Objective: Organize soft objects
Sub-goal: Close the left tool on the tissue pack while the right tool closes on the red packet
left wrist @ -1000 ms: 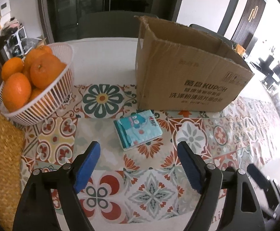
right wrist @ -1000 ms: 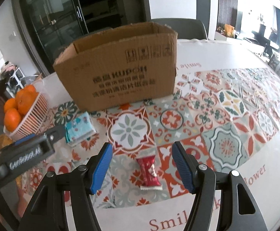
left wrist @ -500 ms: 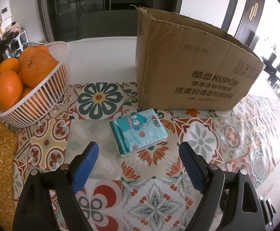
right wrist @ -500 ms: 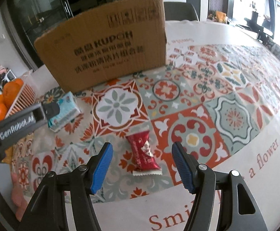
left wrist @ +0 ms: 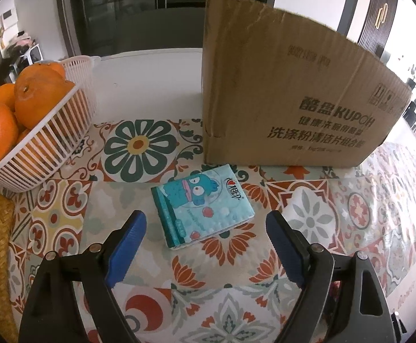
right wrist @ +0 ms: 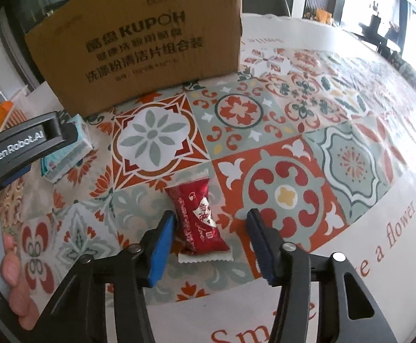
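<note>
Step in hand: pick-up. Right hand-held gripper (right wrist: 209,230), jaws just closing, not yet pinching, straddles the crinkly red foil sachet (right wrist: 199,223), lower centre of the patterned worktop (right wrist: 351,157); close gently at mid-body. Left hand-held gripper (left wrist: 205,228), wide apart, empty, hangs near the soft turquoise tissue pack (left wrist: 202,207), frame centre. Tall brown corrugated cardboard box (left wrist: 288,100) behind.

Both wrist views tilt down close, sharing the cardboard box (left wrist: 293,91).

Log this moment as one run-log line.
left gripper: open over tissue pack | right gripper: closing around red packet, right pad not touching | box: behind
</note>
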